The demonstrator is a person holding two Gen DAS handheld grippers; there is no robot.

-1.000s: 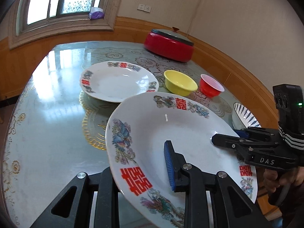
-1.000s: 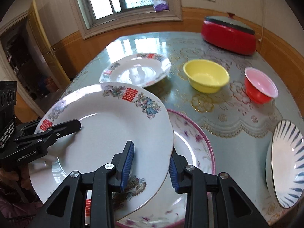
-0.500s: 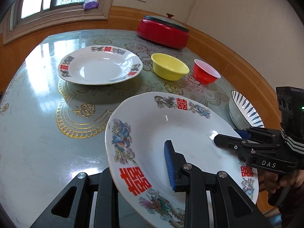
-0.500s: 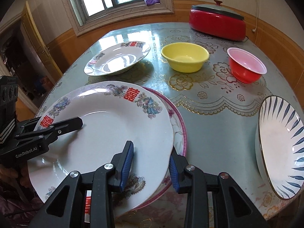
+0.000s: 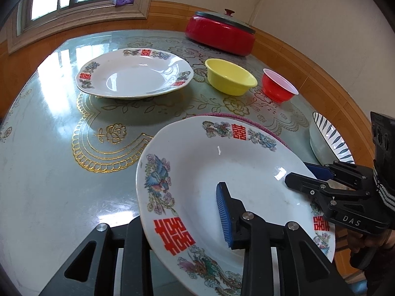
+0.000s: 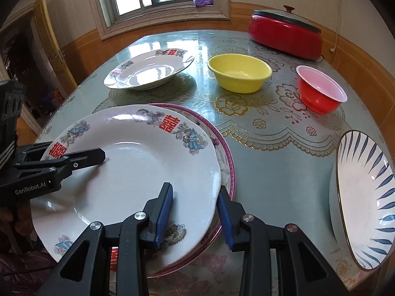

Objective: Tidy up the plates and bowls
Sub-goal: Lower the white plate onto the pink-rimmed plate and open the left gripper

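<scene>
The left tool [image 5: 182, 219] straddles the near rim of a white plate [image 5: 222, 172] with red characters and birds; one blue pad lies on the plate's upper face, the other finger is hidden beneath. Its jaws have just been opening, and whether the pads press on the rim cannot be told. The right tool [image 6: 195, 217] grasps the opposite rim of the plate, one blue pad on top and one below the edge. The plate lies on top of a pink-rimmed plate [image 6: 228, 153] on the table [image 6: 271, 172]. Beyond the plate, a second white plate [image 5: 133, 76] with matching pattern rests on the table. To the right of that are a yellow bowl [image 6: 240, 75] and then a red bowl [image 6: 319, 88]. Behind these stands a red lidded pot [image 6: 286, 33]. Right of the held plate, near the table edge, lies a blue-striped dish [image 6: 365, 185].
</scene>
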